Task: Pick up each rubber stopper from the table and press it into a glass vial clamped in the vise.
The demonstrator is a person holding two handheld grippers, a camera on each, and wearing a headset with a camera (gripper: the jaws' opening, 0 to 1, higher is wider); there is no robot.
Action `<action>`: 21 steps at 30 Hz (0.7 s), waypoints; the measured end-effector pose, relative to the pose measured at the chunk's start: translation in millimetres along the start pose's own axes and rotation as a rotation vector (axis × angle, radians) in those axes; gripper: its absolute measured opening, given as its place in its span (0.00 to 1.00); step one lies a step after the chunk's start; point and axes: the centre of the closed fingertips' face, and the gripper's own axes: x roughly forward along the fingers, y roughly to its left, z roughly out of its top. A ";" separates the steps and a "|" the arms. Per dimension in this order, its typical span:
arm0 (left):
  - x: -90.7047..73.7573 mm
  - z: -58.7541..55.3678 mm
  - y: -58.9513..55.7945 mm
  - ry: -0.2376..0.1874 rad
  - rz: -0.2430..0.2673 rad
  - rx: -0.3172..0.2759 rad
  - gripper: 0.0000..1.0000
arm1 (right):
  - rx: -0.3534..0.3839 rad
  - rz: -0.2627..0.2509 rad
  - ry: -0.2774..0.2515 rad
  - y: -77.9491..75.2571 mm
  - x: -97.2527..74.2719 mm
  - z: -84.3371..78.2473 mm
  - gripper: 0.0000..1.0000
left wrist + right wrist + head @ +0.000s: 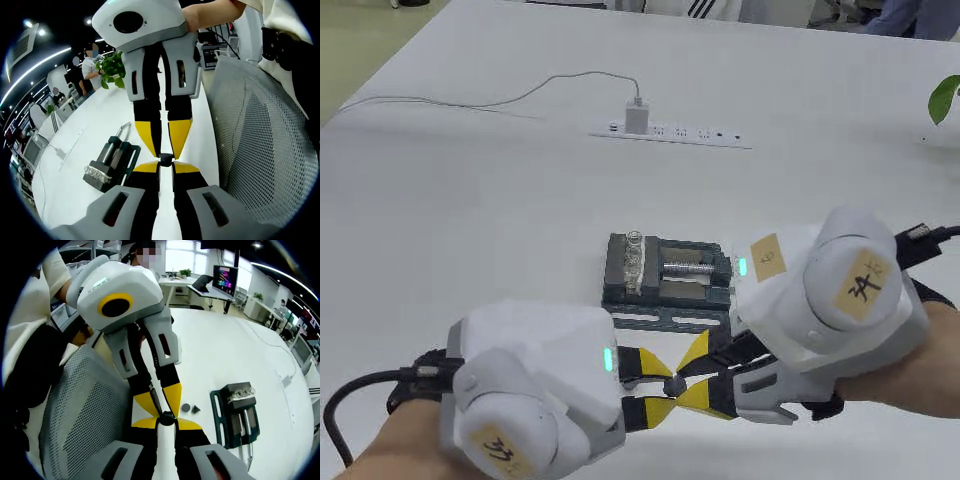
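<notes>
White counter [470, 200] runs back to a power strip [670, 132] w/ a white charger [637, 115] plugged in, cable trailing off left. A green leaf [942, 98] shows at the far right edge.

Vise [665, 280] sits mid-counter, dark grey, screw pointing right. A row of glass vials [634, 262] stands upright between its clamping faces at the left end. Can't tell from any view whether the vials are already plugged.

Nearer the person than the vise, the 2 claws meet tip to tip above the counter. Left claw [660, 385] comes in from lower left, right claw [682, 385] from the right. Their yellow-black fingers make an X.

At the crossing is 1 small dark rubber stopper [672, 385], off the counter and well short of the vials. Both claws are pressed nearly together w/ fingertips against it. Left gripper view has the stopper [165, 160] right at the meeting tips. Which claw carries the load, can't tell.

Right gripper view: 2 more loose stoppers [185, 408] lie on the counter just beside each other, between the claws and the vise [239, 415], not touching it.

A grey mesh chair back [260, 140] is close behind the claws on the person's side.
</notes>
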 end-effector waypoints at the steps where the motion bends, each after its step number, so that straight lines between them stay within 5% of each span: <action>1: 0.0 -0.1 -0.3 0.001 -0.002 0.001 0.06 | -0.001 0.000 0.002 0.4 0.2 -0.3 0.08; 9: -0.8 -2.0 -3.5 0.002 -0.010 -0.024 0.05 | -0.006 0.014 -0.001 3.6 2.0 -0.7 0.08; 21: -2.1 -0.6 -1.1 -0.046 0.012 -0.158 0.04 | -0.007 0.002 -0.037 -0.2 -1.6 -0.5 0.12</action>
